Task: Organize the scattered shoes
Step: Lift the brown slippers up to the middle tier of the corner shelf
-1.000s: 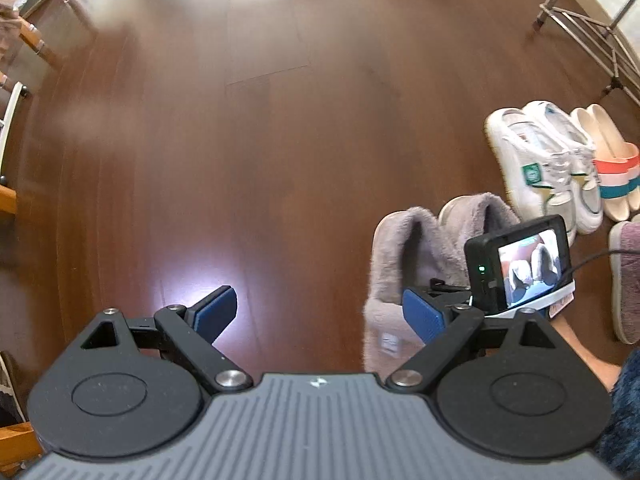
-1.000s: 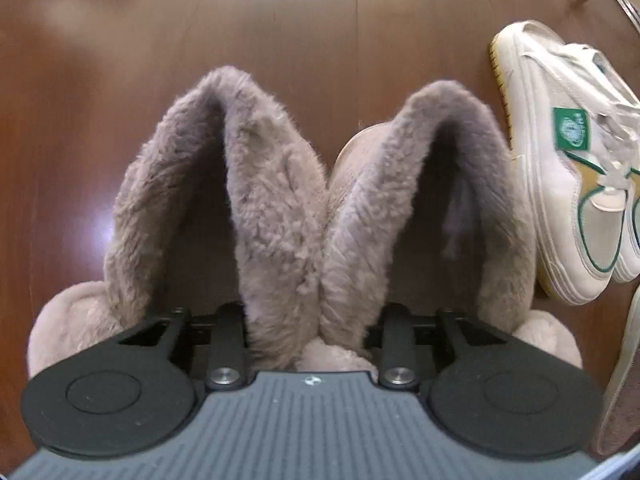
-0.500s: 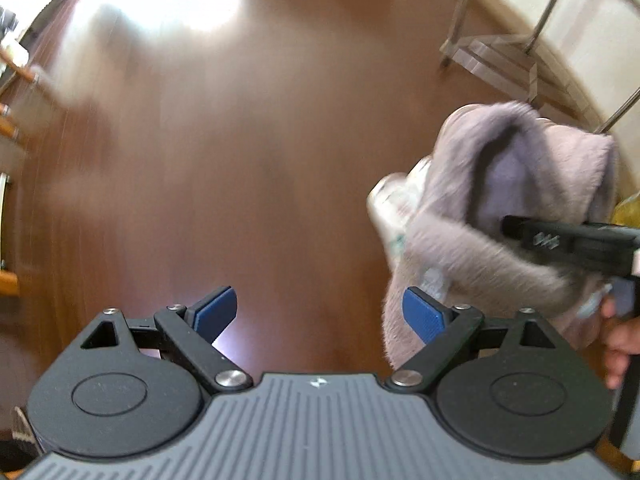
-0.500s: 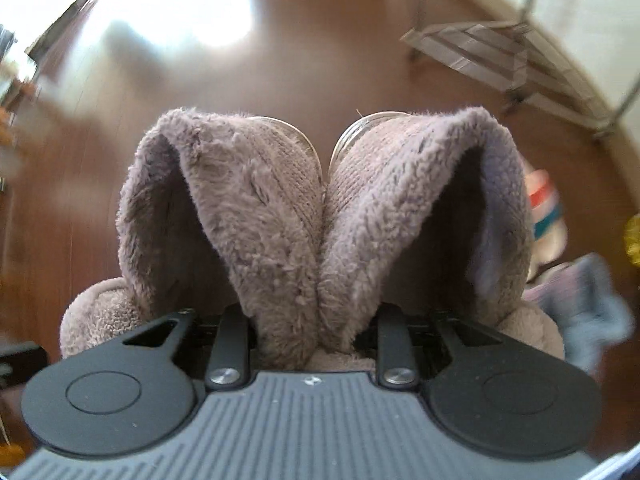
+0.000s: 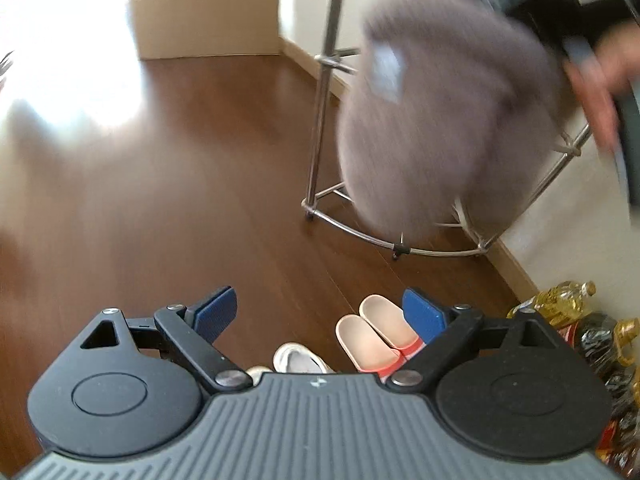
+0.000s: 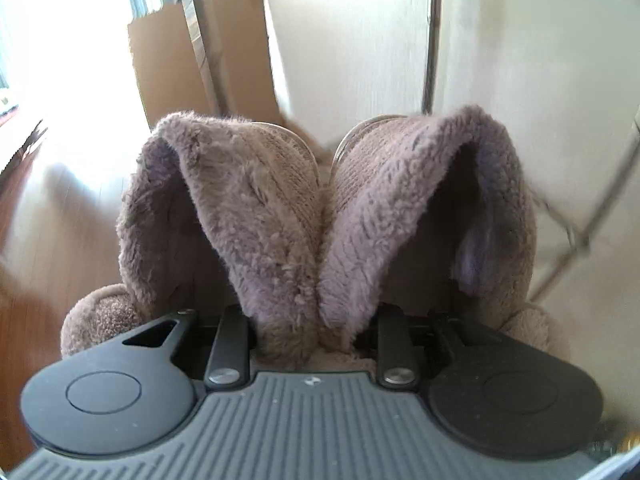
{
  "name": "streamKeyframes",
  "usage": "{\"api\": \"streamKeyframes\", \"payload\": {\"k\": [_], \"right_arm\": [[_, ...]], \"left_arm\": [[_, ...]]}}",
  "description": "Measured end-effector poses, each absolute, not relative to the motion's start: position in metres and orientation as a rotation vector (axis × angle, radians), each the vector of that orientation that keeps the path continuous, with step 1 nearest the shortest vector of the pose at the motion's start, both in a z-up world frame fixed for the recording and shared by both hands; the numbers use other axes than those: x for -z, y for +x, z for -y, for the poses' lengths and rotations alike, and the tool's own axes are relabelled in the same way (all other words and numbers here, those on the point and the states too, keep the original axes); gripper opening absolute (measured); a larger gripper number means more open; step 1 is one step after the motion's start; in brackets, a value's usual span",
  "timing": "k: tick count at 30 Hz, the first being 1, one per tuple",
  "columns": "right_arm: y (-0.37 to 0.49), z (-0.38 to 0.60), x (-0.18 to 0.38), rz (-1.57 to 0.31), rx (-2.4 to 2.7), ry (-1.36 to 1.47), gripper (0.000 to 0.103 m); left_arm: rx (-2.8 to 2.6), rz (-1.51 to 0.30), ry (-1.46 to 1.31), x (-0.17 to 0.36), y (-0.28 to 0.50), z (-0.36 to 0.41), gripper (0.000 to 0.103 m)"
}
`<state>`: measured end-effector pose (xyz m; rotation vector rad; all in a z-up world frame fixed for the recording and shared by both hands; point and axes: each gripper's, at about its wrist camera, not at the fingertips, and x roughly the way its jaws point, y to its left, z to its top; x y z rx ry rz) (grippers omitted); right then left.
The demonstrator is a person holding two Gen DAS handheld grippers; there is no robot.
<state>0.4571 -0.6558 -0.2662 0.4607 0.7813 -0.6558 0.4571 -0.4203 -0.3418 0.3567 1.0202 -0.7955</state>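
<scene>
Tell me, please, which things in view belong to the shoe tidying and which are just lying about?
Job: fuzzy slippers in the right gripper; pink slides; white sneakers; metal rack; open left gripper.
Lying about: cardboard box; oil bottles.

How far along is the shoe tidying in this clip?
Done: nothing visibly stored; no shoes show on the metal rack. In hand: the right hand-held gripper is shut on the inner edges of both fuzzy grey slippers, held in the air by the rack. Left: pink slides and white sneakers on the floor; the left hand-held gripper is open, empty.
</scene>
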Motion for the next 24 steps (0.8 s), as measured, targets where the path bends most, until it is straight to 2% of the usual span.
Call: {"api": "streamKeyframes", "payload": {"k": [7,12,13,14,16,18,20,21,23,24], "right_arm": [[0.576,0.759,0.282,-0.922,0.753,0.467,0.025],[0.622,0.805,0.325,-1.020,0.824,0.433,0.036],[0.625,0.817,0.328,-1.008,0.838,0.443,0.045],[0.628,0.825,0.328,-1.012,0.856,0.421,0.060],[0.631,0.834,0.325,-0.987,0.881,0.326,0.072],[0.626,0.822,0.322,-0.920,0.878,0.234,0.076],[0.606,0.792,0.312,-0.753,0.909,0.078,0.090],[0.595,0.774,0.310,-0.678,0.934,0.014,0.091],[0.577,0.751,0.307,-0.571,0.966,-0.078,0.101],[0.559,0.736,0.306,-0.513,0.981,-0.136,0.101]], "left_arm": [[0.824,-1.059,0.375,0.353,0.498,0.424,0.092],[0.813,-1.093,0.390,0.367,0.504,0.420,0.092],[0.813,-1.090,0.396,0.368,0.505,0.419,0.092],[0.812,-1.090,0.402,0.371,0.506,0.419,0.092],[0.808,-1.095,0.410,0.381,0.506,0.424,0.092],[0.806,-1.097,0.414,0.387,0.505,0.432,0.092],[0.811,-1.086,0.432,0.386,0.508,0.437,0.092],[0.819,-1.074,0.443,0.386,0.510,0.442,0.092],[0.843,-1.046,0.465,0.389,0.515,0.453,0.092],[0.860,-1.025,0.474,0.390,0.519,0.458,0.092]]}}
